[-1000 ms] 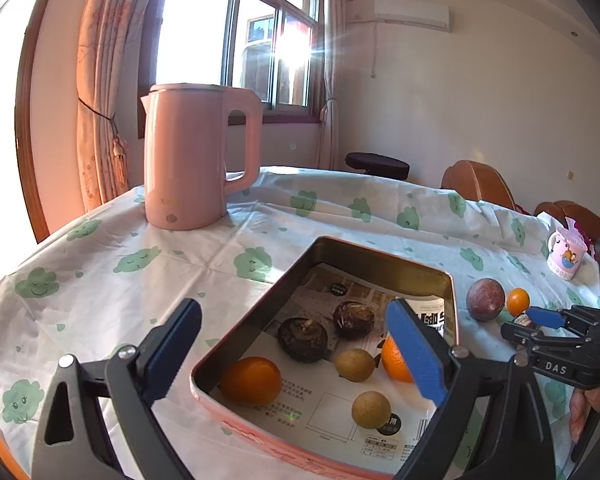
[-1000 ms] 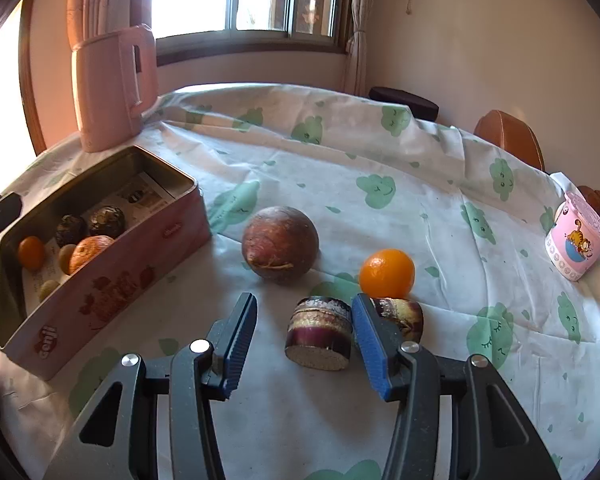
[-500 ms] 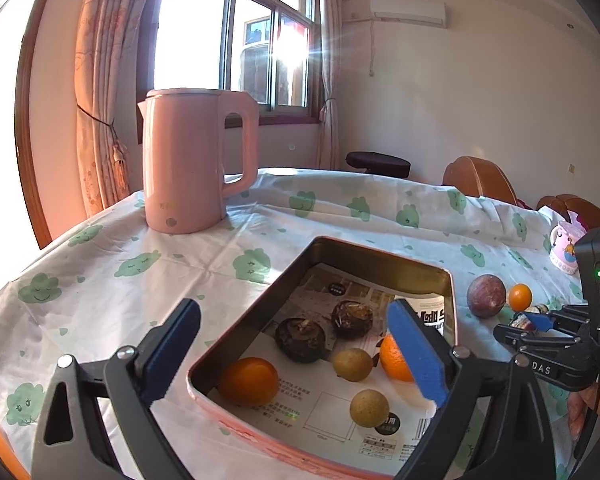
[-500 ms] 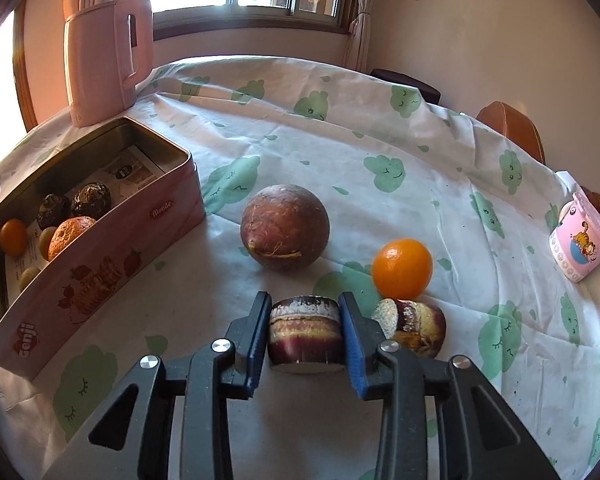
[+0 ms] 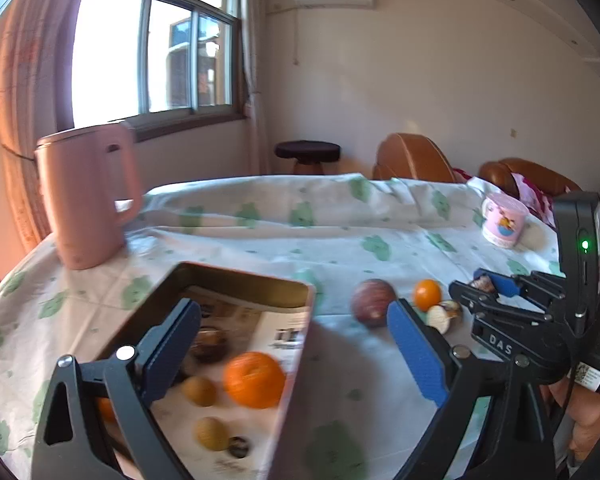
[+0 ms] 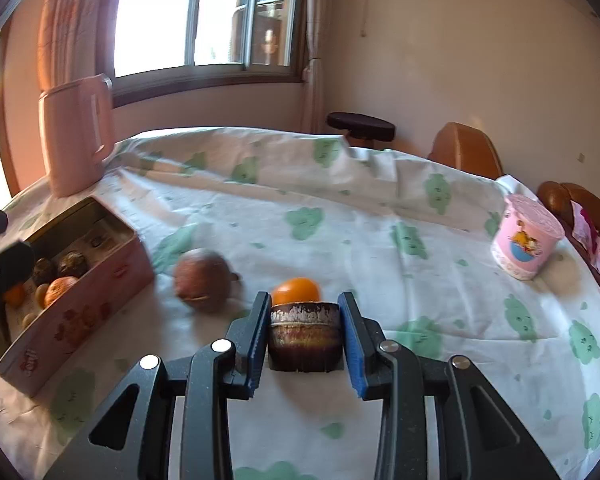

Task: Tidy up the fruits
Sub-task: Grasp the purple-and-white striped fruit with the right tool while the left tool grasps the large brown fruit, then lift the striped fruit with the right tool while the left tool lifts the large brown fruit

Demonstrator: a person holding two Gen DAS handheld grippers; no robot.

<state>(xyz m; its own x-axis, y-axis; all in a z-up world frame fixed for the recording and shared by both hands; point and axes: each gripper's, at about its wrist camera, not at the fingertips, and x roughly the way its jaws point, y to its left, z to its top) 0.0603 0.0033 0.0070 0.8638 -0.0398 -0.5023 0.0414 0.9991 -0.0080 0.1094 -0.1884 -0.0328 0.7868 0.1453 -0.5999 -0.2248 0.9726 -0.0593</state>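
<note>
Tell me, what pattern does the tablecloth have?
The tablecloth is white with green cloud-shaped smiling figures, clearest in the right wrist view.

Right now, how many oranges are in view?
3. Two oranges lie in the tin: one by its right wall, one half hidden behind the left tongs. The third orange sits on the cloth. Others may be hidden.

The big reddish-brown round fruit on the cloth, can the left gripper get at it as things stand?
Probably yes. The left gripper is open and empty, and the round fruit lies on bare cloth just past the tin, nothing on top. The right gripper, shut on a chestnut piece, works close beside it.
</note>
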